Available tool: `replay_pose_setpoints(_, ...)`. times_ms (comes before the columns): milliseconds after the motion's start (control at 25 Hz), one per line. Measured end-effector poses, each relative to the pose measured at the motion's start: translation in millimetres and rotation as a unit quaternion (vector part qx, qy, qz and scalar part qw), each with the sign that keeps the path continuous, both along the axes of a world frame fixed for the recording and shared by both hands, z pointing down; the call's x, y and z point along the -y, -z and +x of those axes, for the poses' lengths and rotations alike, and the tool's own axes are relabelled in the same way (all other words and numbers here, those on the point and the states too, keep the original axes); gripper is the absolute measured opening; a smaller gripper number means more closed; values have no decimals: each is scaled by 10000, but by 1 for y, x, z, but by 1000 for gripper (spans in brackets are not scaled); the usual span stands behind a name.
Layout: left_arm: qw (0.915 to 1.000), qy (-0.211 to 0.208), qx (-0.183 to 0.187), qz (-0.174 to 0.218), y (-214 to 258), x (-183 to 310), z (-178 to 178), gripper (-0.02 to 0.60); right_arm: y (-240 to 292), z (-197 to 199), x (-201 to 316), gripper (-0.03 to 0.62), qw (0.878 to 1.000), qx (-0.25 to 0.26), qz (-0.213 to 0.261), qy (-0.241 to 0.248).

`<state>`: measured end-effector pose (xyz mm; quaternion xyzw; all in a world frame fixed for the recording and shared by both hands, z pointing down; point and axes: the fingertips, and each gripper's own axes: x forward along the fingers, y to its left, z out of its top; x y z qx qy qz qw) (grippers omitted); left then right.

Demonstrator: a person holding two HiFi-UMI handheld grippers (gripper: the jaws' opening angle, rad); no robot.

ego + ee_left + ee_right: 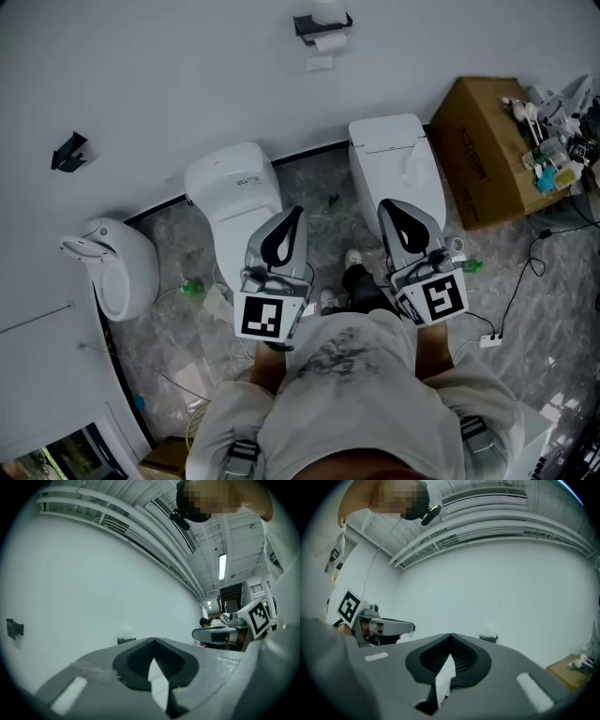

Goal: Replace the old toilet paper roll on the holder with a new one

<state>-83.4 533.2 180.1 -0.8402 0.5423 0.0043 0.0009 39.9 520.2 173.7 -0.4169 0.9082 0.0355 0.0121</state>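
Approach stage: left gripper (296, 214) and right gripper (385, 206), jaws closed and empty, hover well short of the toilet paper holder (322, 25); next, reach it and open.

Toilet paper holder (322, 26) at top centre. Below it, left toilet (234, 187) and right toilet (394, 159) side by side, my left gripper (292, 220) and right gripper (392, 214) overlapping them. Cardboard box (478, 155) upper right; urinal (117, 267) far left.
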Motion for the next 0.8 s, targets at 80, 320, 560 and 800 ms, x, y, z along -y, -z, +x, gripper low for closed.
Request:
replay_pose_setpoints(80,10000,30,-1,-8,-2,11,-1,2,-3,-2,12,2,10000,-16,-29,32)
replay_pose_setpoints(320,9998,183,59,-28,-8,55,-5,2,-12,-7,62,2,9997,18,-92,219)
replay_pose_setpoints(560,9995,277,100,-148,-13,116,4,2,-18,-2,126,2,9993,45,-173,339)
replay_pose_setpoints(800,9992,356,132,-132,-8,171,17,2,-15,12,183,2,9989,79,-194,415)
